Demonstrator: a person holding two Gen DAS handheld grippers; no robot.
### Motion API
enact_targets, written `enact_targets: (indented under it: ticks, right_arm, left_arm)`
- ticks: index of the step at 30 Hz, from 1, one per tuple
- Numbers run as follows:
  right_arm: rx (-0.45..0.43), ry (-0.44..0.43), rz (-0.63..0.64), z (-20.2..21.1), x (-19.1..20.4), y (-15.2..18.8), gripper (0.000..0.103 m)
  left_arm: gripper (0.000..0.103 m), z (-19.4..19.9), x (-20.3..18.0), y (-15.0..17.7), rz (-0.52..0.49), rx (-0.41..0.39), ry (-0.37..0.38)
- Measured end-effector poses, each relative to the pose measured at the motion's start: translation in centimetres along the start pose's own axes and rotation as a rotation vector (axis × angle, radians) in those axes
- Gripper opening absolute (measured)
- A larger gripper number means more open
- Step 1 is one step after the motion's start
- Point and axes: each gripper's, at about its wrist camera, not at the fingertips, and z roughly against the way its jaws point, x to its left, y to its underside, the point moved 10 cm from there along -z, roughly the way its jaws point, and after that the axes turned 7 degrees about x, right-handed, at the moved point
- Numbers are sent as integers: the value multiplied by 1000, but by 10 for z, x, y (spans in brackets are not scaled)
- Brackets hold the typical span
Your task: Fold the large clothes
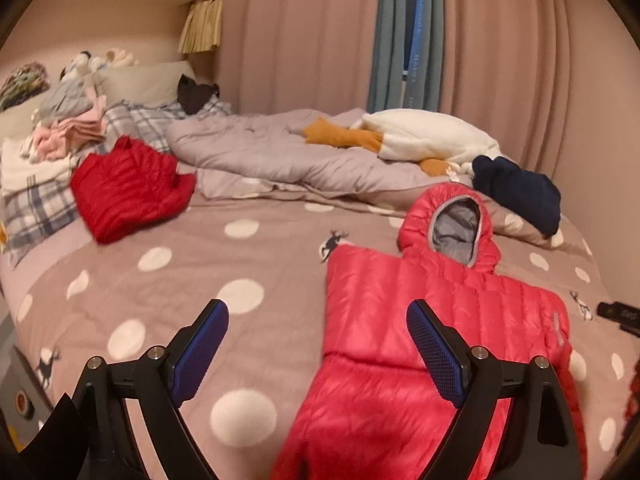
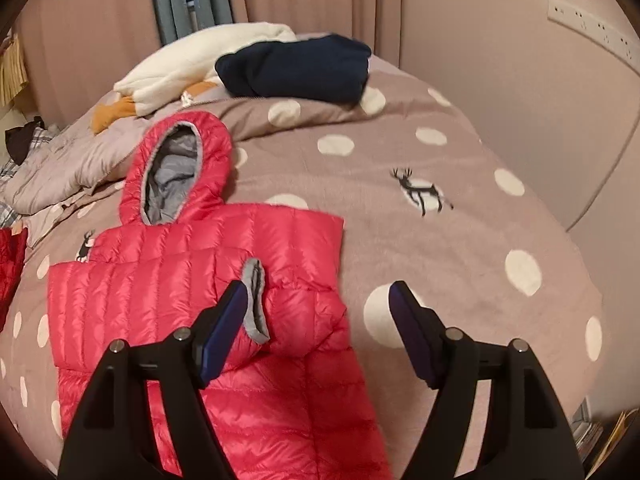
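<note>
We see the bed (image 2: 460, 240) under a polka-dot cover, pink hooded down jacket (image 2: 192, 264) flat mid-bed, sleeve folded across its front, navy folded garment (image 2: 296, 72) near far edge, left gripper (image 1: 318, 344) and right gripper (image 2: 316, 312) both wide open, holding nothing

The right gripper (image 2: 316, 294) is wide open and holds nothing. Under it lies a puffy pink jacket (image 2: 192, 280) on the dotted bed cover (image 2: 460, 240). The jacket's grey cuff (image 2: 256, 300) sits right beside the left finger.
</note>
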Motion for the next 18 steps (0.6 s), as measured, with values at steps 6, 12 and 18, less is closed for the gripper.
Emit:
enact_targets:
  ticks: [6,12,18]
  right_arm:
    - [-3,-31,10,-6,13,-5,86]
    - [71,-52,39,-56,36,17,85]
    - [68,-67,-18,-121,31,63,97]
  left_arm:
    - [69,-43,-22,2,35,45,38]
    - [66,-113,-38,44,40,211,3]
    - [95,-154,-25,93,135,262,32]
